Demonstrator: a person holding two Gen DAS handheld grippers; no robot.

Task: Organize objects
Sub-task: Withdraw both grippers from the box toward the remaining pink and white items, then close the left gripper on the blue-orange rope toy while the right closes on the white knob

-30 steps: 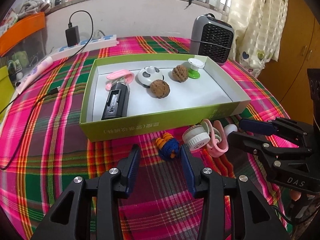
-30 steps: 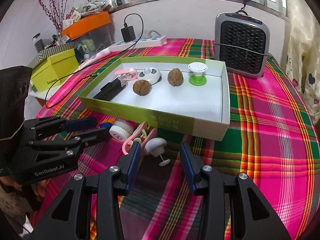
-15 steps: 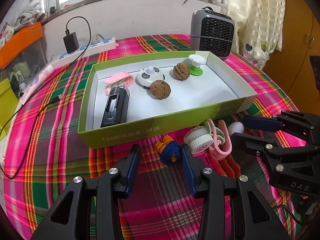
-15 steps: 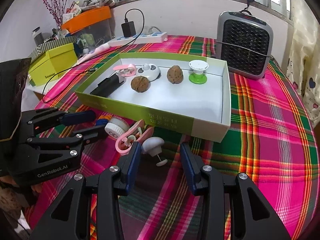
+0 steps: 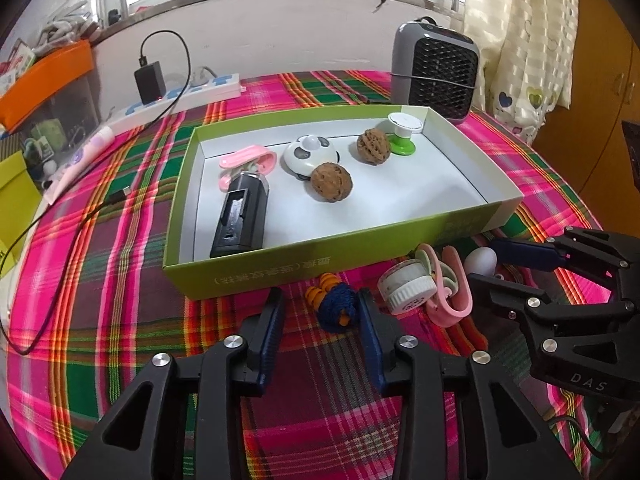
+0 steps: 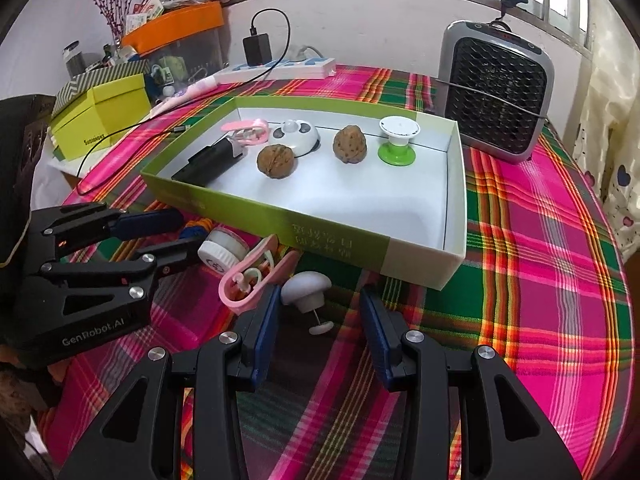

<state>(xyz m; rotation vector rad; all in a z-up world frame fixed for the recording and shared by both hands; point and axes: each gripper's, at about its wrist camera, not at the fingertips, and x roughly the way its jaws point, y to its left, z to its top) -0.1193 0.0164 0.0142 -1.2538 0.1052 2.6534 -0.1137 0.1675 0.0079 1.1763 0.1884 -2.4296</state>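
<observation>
A blue-and-orange knotted toy [image 5: 334,306] lies on the plaid cloth in front of the green box [image 5: 280,276]. My left gripper [image 5: 320,300] straddles it with the jaws closing; the right pad [image 5: 365,312] meets the toy and the left pad stands clear. Beside it are a white round reel [image 5: 408,286] and a pink clip [image 5: 450,300]. My right gripper [image 6: 318,300] stands open around a white mushroom-shaped knob [image 6: 306,292], which sits close to its left pad. The box [image 6: 280,220] holds two walnuts, a black device, a pink clip, a white panda gadget and a green-footed cup.
A grey heater [image 5: 436,72] stands behind the box at the right. A power strip [image 5: 180,98] with a black charger and its cable [image 5: 60,216] lies at the back left. A yellow-green box [image 6: 100,114] sits off the table's left edge.
My left gripper's jaws have narrowed around the blue-and-orange toy. The right gripper has barely moved and its opening is the same.
</observation>
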